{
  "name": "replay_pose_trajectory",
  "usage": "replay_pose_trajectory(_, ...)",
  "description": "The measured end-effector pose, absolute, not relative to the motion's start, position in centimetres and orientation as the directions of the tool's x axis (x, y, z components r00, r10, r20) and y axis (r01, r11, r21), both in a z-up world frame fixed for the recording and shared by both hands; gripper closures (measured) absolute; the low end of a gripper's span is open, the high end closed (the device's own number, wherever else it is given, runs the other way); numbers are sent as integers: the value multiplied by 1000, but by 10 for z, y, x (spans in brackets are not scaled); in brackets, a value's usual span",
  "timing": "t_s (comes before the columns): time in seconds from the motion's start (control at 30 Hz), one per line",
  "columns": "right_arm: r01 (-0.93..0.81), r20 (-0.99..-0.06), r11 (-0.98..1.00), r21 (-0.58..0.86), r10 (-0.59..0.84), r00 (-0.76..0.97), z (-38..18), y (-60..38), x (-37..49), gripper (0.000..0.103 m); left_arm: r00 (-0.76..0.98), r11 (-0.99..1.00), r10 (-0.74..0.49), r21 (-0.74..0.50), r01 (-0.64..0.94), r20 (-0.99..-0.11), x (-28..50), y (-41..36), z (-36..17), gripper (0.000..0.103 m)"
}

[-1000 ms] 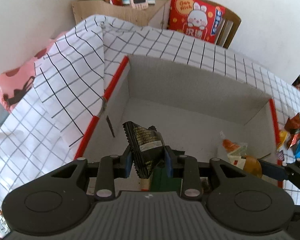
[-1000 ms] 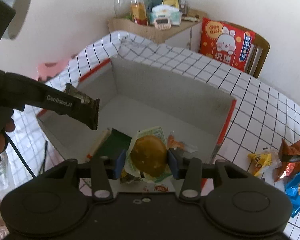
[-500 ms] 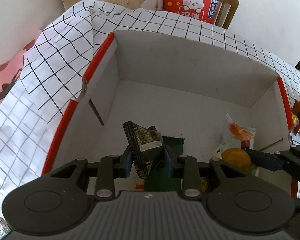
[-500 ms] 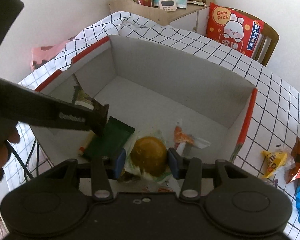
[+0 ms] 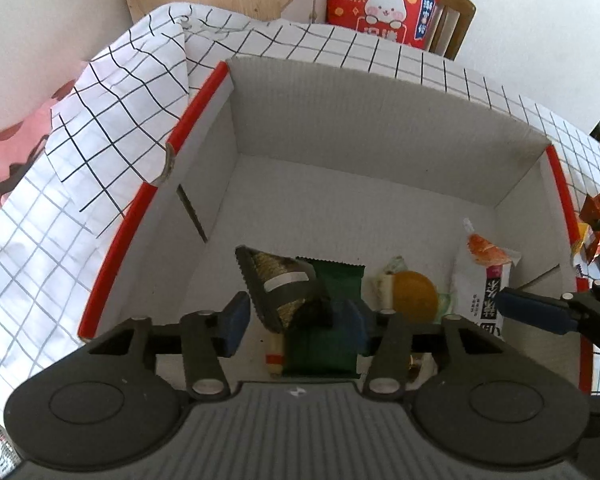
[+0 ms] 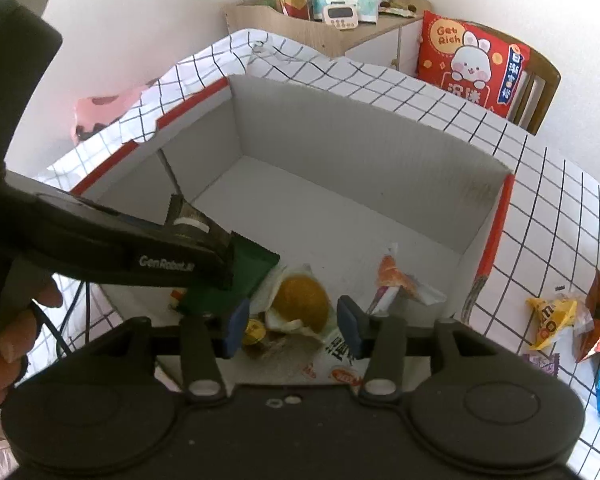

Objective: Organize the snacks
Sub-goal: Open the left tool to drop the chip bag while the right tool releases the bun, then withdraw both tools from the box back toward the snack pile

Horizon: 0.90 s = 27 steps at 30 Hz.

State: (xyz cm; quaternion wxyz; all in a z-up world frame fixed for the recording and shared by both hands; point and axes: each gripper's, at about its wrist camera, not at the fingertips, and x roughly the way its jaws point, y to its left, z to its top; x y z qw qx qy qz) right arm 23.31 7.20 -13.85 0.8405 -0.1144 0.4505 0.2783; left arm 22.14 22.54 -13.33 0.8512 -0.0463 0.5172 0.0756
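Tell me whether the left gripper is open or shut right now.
Open. The left gripper has its blue pads spread wide, with a gap beside the dark snack packet, which sits inside the cardboard box over the green packet.

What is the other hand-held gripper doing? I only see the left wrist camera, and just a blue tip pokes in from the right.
Observer: The right hand-held gripper is open, its jaws wide apart over the round orange pastry in clear wrap lying in the white cardboard box.
Operator: Are there snacks outside the box that I can't see?
Observer: Yes. A small purple wrapper lies on the checked tablecloth, beside a yellow candy bag.
Operator: What holds my gripper?
Observer: A person's bare hand grips the handle of the left hand-held gripper.
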Motion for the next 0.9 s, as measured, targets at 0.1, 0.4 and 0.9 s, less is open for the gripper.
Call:
replay_pose_trajectory(0.1,-571,-811,819,59,373,451,-133,68,229,48,468,983,74,-13,-181,-881,216,226,-127,48)
replay_pose_trajectory(0.4,-556,-768,825,99,419,484,-109,47,218,37,532,986,64,-27,-162,-844,194,221,-103,42)
replay_pose_trajectory(0.9,-528,-683,830,177,490,541,-70,-10,191,21,656,995,-3,-69,-75,-755,157,176,-58,37)
